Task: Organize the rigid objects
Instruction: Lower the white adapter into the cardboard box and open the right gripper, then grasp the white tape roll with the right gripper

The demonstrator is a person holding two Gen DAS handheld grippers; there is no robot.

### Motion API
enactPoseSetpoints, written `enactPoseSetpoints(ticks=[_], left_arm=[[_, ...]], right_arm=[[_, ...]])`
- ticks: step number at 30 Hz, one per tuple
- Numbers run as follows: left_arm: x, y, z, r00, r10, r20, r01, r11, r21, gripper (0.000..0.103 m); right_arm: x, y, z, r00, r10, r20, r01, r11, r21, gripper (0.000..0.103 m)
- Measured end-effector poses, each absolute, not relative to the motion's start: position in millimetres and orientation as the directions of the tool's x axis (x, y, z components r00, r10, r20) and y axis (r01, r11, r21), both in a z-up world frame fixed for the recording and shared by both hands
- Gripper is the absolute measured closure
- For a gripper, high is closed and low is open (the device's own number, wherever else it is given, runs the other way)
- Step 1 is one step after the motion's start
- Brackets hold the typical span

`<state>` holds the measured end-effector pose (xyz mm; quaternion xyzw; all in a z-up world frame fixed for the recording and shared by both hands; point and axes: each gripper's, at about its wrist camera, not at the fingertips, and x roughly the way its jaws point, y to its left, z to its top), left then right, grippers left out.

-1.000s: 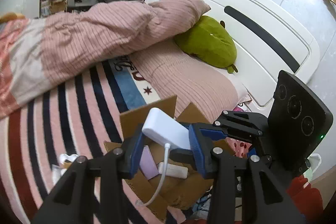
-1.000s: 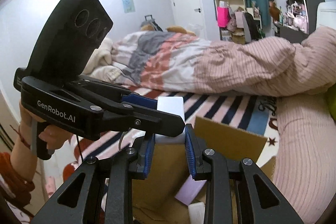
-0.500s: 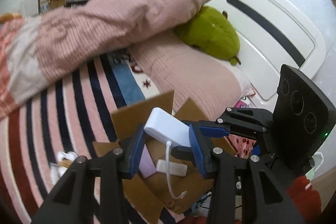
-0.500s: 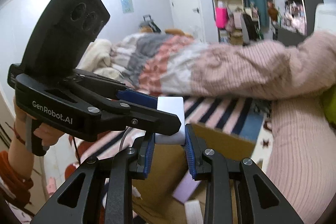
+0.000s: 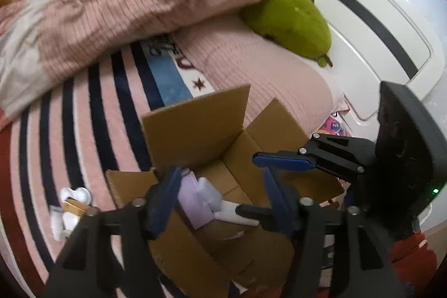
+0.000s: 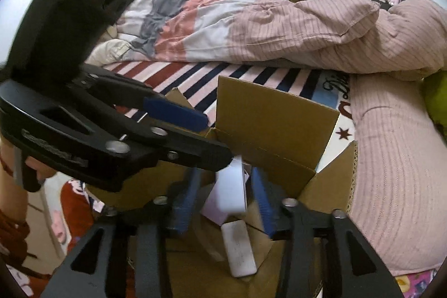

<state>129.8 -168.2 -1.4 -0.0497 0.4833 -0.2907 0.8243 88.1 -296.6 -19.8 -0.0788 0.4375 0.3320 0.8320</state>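
An open cardboard box (image 5: pixel 201 130) (image 6: pixel 268 116) sits on the striped bedspread. Inside lie a lilac box (image 5: pixel 191 200), a white charger block (image 5: pixel 208 193) (image 6: pixel 232 192) and a flat white bar (image 5: pixel 234 214) (image 6: pixel 239 250). My left gripper (image 5: pixel 220 197) is open above the box, with nothing between its blue pads. My right gripper (image 6: pixel 223 203) is also open above the box; the white charger shows between its fingers, blurred, not gripped. The right gripper's body (image 5: pixel 363 158) shows in the left wrist view, and the left gripper's body (image 6: pixel 111 130) in the right wrist view.
Several small white and gold items (image 5: pixel 69 205) lie on the bedspread left of the box. A pink striped duvet (image 5: pixel 125 13) (image 6: pixel 307 27), a pink pillow (image 5: pixel 265 80) and a green plush toy (image 5: pixel 290 21) lie beyond it. A white headboard (image 5: pixel 363 4) stands behind.
Both grippers held the white charger over the box. Both have opened and the charger has dropped into the box beside the lilac box.
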Motion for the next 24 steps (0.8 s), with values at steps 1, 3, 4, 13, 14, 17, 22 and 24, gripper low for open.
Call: enactPoseSetpoints(ticks=[1,3,4,13,14,17,22,24], left_arm=[[124.9,-160.9,4.7,0.384,-0.529,-0.757,0.428,0.828,-0.362,0.036],[115.8,-146.5,15.3,0.422,-0.525,-0.74,0.417,0.836,-0.356,0.032],[110.3,-137.8,20.1,0.444,-0.516,-0.732,0.41,0.844,-0.346,0.03],[55.1,-22.3,28.6,0.643,-0.234,-0.73,0.168,0.972,-0.163,0.024],[49.2,-7.9,24.2,0.652,-0.208,-0.73,0.138,0.978,-0.155,0.024],[35.4,30.7,5.2,0.66,-0.162,-0.734,0.069,0.985,-0.156,0.023],[16.0,81.8,-30.4,0.665,-0.129,-0.736,-0.005,0.984,-0.177,0.023],[11.5,92.4,-43.9,0.664,-0.12,-0.738,-0.021,0.984,-0.179,0.023]], right_arm=[[86.7,-294.8,-18.2,0.398,0.481,-0.781,-0.622,0.767,0.155,0.053],[82.2,-290.2,-13.1,0.408,0.483,-0.775,-0.626,0.766,0.148,0.042],[78.8,-286.7,-8.0,0.419,0.495,-0.761,-0.635,0.759,0.144,0.033],[48.9,-202.4,21.5,0.443,0.561,-0.699,-0.745,0.664,0.06,0.004],[45.4,-188.6,20.7,0.443,0.568,-0.694,-0.755,0.654,0.054,0.004],[36.8,-150.5,14.0,0.413,0.584,-0.699,-0.786,0.616,0.05,0.004],[29.8,-95.7,-9.5,0.326,0.613,-0.72,-0.816,0.566,0.113,0.004],[28.1,-77.8,-25.3,0.292,0.617,-0.73,-0.824,0.55,0.135,0.004]])
